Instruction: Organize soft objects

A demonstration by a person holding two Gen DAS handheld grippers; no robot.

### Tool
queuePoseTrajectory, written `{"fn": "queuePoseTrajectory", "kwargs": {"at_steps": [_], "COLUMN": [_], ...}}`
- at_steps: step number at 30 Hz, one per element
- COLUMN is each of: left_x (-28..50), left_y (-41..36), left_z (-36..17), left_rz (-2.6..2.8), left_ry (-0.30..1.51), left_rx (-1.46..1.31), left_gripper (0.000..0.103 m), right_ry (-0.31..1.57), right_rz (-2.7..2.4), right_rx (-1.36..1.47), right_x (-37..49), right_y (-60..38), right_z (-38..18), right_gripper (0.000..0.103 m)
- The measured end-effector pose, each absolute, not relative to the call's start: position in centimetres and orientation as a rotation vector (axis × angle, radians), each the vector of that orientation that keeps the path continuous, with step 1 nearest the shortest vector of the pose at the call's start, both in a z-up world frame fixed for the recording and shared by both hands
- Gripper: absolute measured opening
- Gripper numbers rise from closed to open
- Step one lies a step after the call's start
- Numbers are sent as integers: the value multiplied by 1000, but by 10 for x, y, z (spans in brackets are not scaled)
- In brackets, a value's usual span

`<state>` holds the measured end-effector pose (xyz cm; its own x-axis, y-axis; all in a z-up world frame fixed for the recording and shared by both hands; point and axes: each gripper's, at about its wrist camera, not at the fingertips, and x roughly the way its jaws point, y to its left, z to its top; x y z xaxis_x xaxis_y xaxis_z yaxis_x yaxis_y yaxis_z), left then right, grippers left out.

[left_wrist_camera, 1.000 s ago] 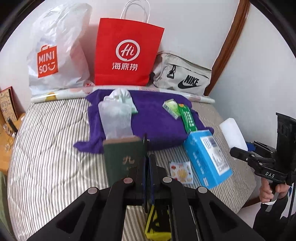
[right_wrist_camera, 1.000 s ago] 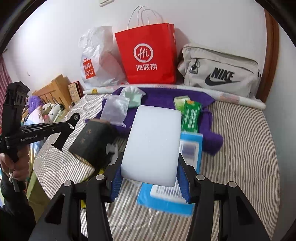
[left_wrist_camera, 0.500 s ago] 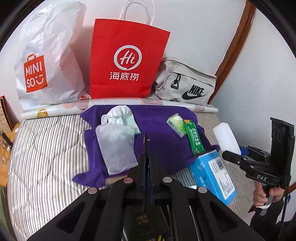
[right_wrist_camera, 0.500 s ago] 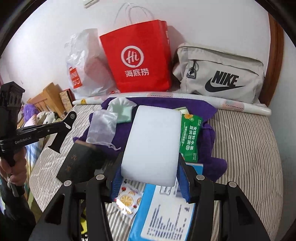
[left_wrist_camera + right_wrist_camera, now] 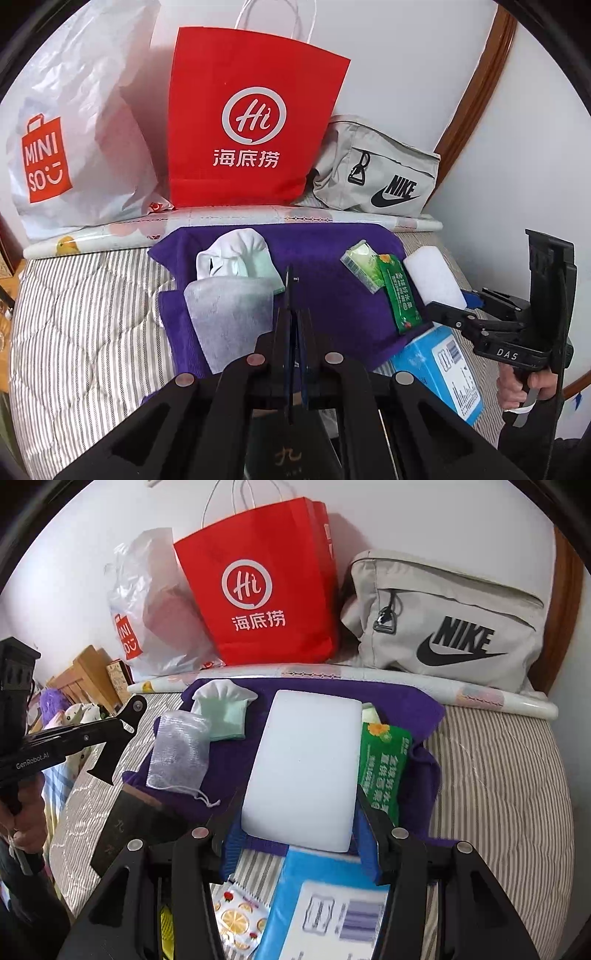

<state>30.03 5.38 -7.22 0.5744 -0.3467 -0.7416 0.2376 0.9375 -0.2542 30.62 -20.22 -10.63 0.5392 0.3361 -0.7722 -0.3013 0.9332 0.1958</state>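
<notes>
Gripping white sponge (image 5: 303, 768), right tongs (image 5: 299, 834)

Bed with grey-striped quilt (image 5: 495, 775). Directly on it: purple towel (image 5: 332, 295) spread across the middle, blue box (image 5: 443, 373) and fruit-print sachet (image 5: 240, 919) at the near edge, patterned roll (image 5: 406, 681) along the back, bags beyond against the wall.
</notes>
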Motion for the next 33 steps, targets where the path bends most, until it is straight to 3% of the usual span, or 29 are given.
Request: {"fn": "queuePoseTrajectory", "kwargs": {"at_steps": [33], "left_x": [377], "left_y": [26], "left_z": [-150], "left_rz": [-347], "left_ry": [1135], "left_rx": [-150], "left_gripper": [5], "right_ry": [1137], "right_rz": [459], "right_rx": [-58], "right_x": [377], "right_y": [-172], "right_z": [-171], "right_gripper": [54]}}
